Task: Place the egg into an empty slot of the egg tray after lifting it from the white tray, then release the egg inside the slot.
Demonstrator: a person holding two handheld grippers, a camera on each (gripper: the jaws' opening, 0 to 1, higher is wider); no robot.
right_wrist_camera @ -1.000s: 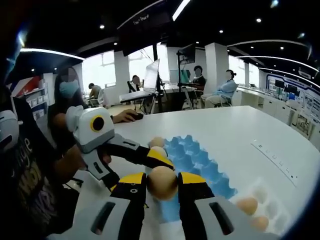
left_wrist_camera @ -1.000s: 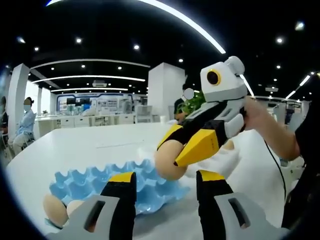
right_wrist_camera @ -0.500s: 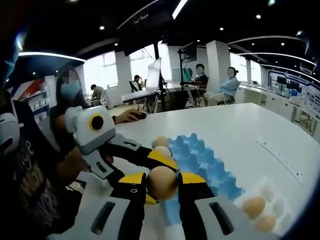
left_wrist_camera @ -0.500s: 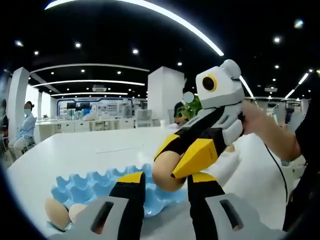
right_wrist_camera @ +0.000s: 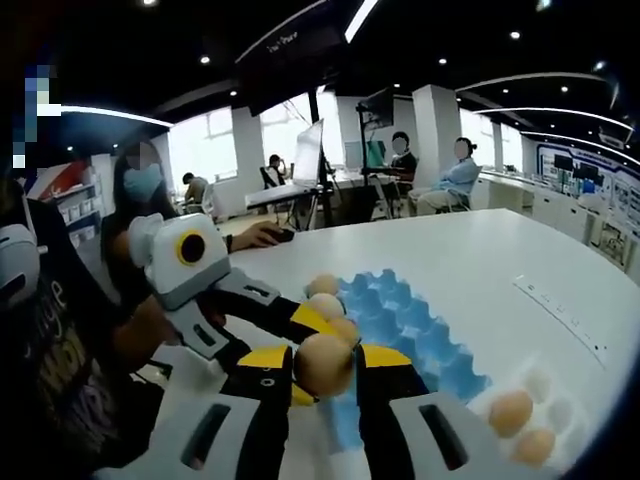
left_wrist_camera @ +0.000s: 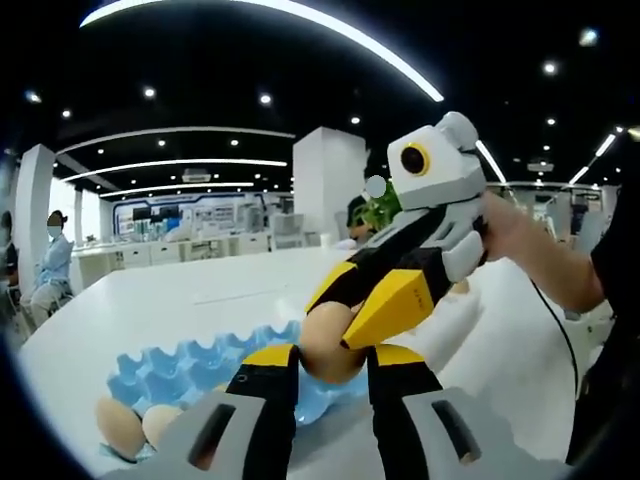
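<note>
Egg (right_wrist_camera: 323, 364) sits clamped between the yellow-tipped jaws of the right gripper (right_wrist_camera: 322, 372), held above the near edge of the blue egg tray (right_wrist_camera: 410, 330) on the white tabletop (right_wrist_camera: 470, 265). The left gripper (left_wrist_camera: 322, 362) has its jaws apart with nothing between them. Two more eggs (right_wrist_camera: 520, 425) lie in the white tray (right_wrist_camera: 545, 395).

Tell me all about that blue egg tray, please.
The egg tray is light blue, seemingly thin moulded plastic, with rows of peaked cups. It lies flat on the white table. Most cups are empty; two brown eggs sit at one end. The right gripper holds an egg above its edge. The white tray lies beside it.
</note>
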